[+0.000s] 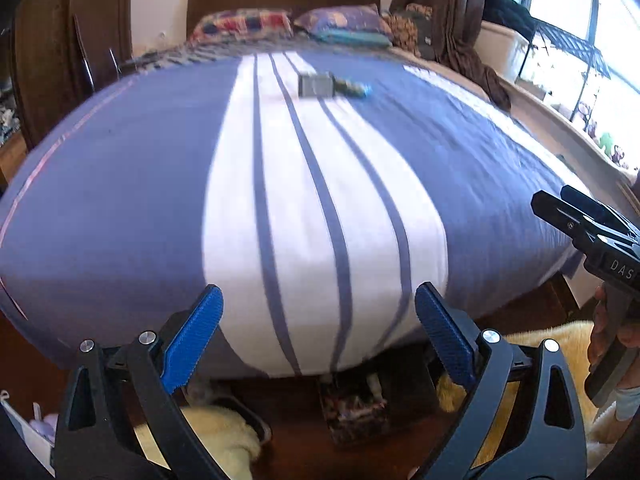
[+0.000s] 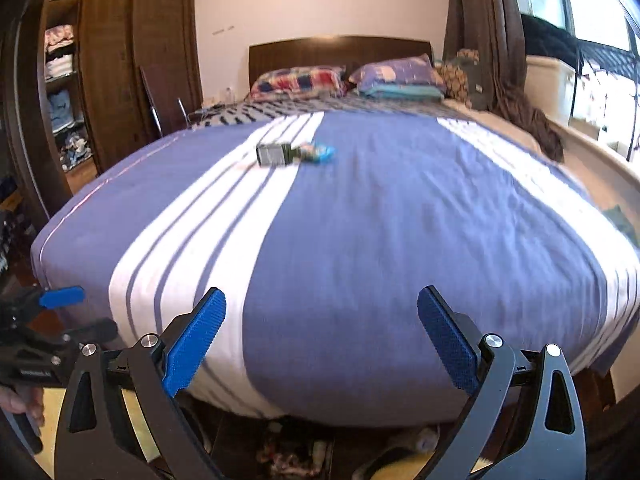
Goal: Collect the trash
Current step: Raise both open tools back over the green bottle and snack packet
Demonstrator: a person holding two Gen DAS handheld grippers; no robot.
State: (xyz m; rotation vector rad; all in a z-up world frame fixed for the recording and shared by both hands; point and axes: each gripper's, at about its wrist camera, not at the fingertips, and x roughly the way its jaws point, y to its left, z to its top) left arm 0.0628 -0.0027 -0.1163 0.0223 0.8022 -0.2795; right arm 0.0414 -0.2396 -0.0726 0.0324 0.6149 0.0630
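Note:
Far up the blue and white striped bed (image 1: 120, 168) lies a small grey box (image 1: 316, 85) with a crumpled blue-green wrapper (image 1: 354, 89) touching its right side. The right wrist view shows the same grey box (image 2: 274, 155) and wrapper (image 2: 318, 153). My left gripper (image 1: 319, 292) hangs open over the foot of the bed, nothing between its blue pads. My right gripper (image 2: 323, 294) is also open and empty at the foot edge. Each gripper shows at the edge of the other's view, the right gripper (image 1: 580, 220) held in a hand, the left gripper (image 2: 60, 298) low on the left.
Two pillows (image 2: 300, 80) and a dark headboard (image 2: 340, 50) stand at the far end. A wooden wardrobe (image 2: 120, 60) is on the left, a window (image 2: 580, 20) and curtain on the right. A yellow fluffy rug (image 1: 224, 436) and a patterned box (image 1: 354, 408) lie on the floor by the bed.

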